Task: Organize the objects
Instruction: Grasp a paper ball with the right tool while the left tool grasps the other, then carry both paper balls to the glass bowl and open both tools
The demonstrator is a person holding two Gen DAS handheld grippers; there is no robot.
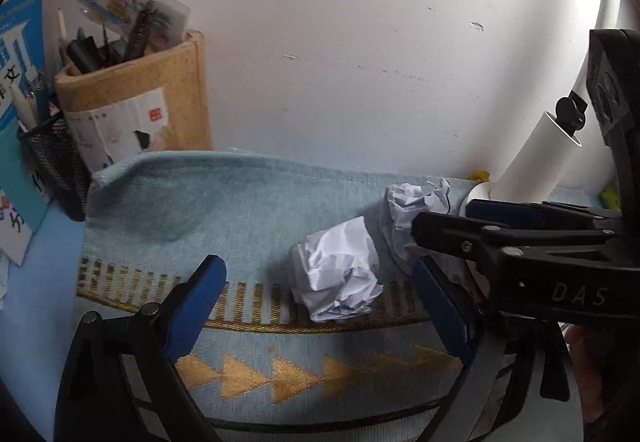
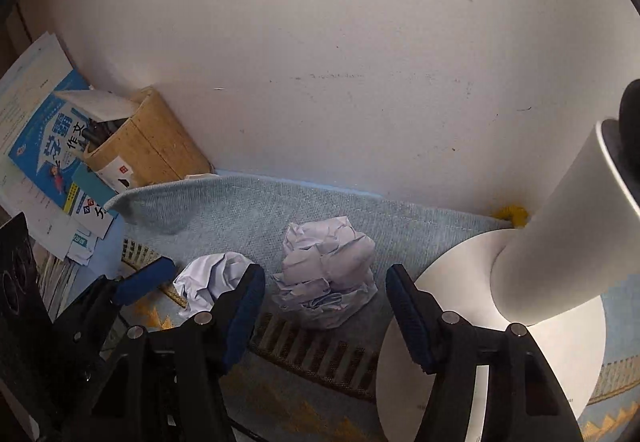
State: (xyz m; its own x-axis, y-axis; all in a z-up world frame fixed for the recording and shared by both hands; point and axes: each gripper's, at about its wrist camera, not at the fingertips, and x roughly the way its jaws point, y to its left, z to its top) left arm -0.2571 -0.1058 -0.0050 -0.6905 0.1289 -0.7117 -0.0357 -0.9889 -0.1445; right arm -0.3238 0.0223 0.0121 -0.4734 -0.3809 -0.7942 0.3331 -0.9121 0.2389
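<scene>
Two crumpled white paper balls lie on a light blue woven mat (image 1: 240, 202) near the wall. My left gripper (image 1: 316, 266) is open around the nearer ball (image 1: 336, 274), its blue pads clear of the paper on both sides. The farther ball (image 1: 408, 210) sits behind it, and my right gripper (image 1: 440, 216) reaches in from the right around it. In the right wrist view that ball (image 2: 328, 274) lies between the blue pads of my right gripper (image 2: 325, 274), with small gaps on both sides. The other ball (image 2: 208, 282) shows to the left, beside a left-gripper finger (image 2: 144, 282).
A white lamp base (image 2: 480, 322) and its stem (image 2: 560, 242) stand close on the right. At the back left, a wooden pen holder (image 1: 160, 102), a black mesh cup (image 1: 56, 162) and blue books (image 2: 52, 138) stand against the white wall.
</scene>
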